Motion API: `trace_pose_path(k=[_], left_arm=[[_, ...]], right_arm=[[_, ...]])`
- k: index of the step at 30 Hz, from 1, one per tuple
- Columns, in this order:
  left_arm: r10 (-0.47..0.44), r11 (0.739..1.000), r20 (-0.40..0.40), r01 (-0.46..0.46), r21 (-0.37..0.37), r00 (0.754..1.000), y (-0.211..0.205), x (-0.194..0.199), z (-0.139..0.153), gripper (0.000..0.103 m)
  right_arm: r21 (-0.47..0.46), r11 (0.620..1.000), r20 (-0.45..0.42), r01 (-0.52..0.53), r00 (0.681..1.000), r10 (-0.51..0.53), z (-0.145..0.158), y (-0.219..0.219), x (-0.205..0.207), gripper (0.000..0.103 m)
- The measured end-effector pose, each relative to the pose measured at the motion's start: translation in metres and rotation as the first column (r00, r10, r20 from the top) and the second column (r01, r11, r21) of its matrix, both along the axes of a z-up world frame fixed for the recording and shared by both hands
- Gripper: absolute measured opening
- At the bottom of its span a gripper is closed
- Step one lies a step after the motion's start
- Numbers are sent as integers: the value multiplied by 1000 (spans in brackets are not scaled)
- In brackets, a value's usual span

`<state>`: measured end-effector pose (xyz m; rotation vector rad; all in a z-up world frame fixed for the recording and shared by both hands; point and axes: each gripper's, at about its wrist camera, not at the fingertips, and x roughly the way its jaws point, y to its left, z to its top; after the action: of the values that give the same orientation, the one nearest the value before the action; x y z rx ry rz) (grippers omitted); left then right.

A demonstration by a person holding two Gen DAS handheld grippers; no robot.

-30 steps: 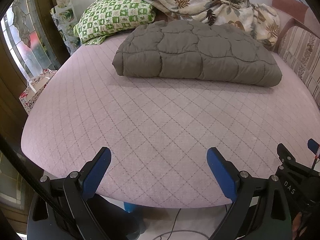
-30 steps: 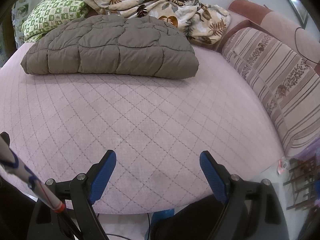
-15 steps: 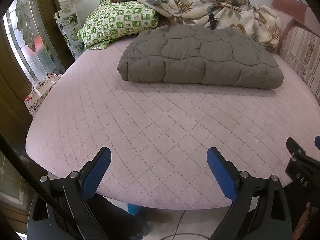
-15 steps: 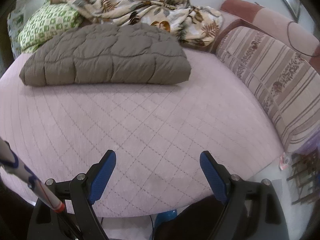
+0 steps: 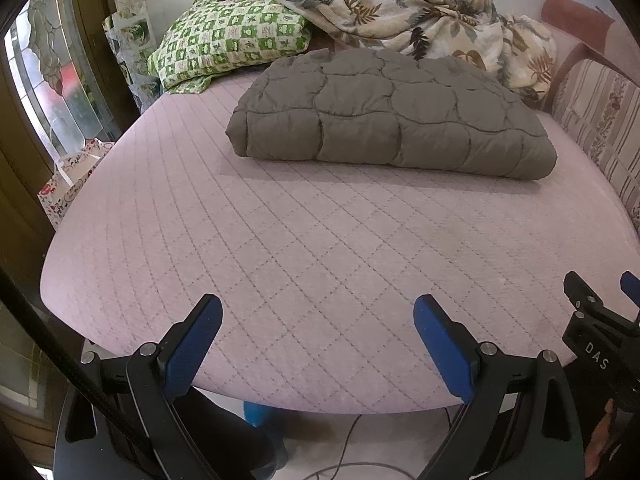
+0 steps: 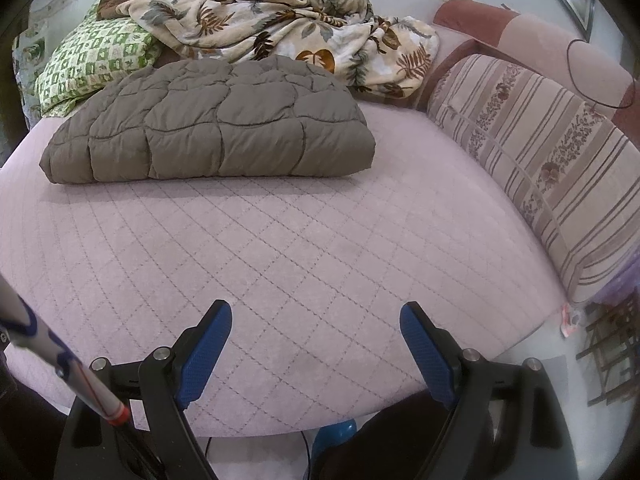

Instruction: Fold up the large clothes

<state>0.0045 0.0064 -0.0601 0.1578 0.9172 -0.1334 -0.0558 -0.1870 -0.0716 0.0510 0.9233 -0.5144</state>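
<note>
The bed [image 5: 320,240] wears a pale pink cover stitched in a diamond grid. The folded quilt [image 5: 392,116] is plain grey-brown. The pillow [image 5: 232,44] is checked green and white. The crumpled blanket [image 6: 280,36] is cream with brown and grey leaves. The cushion [image 6: 540,140] has beige and brown stripes with floral bands. Each claw is black with blue pads [image 6: 208,352].

The grey quilt [image 5: 392,120] is puffy, matt stitched cloth. The bed [image 5: 320,248] wears a pink, matt cover quilted in diamonds. The leaf-print blanket [image 6: 288,36] looks soft and fleecy. The left tongs [image 5: 318,320] carry blue pads on matt black plastic arms with shiny metal pins.
</note>
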Motion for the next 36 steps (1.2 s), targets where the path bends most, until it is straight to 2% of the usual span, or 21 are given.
trace_pose_path(k=[36], left_arm=[[12, 999, -70, -14, -32, 997, 5, 10, -17, 96]], right_arm=[[13, 1000, -2, -27, 1000, 27, -9, 8, 6, 89]])
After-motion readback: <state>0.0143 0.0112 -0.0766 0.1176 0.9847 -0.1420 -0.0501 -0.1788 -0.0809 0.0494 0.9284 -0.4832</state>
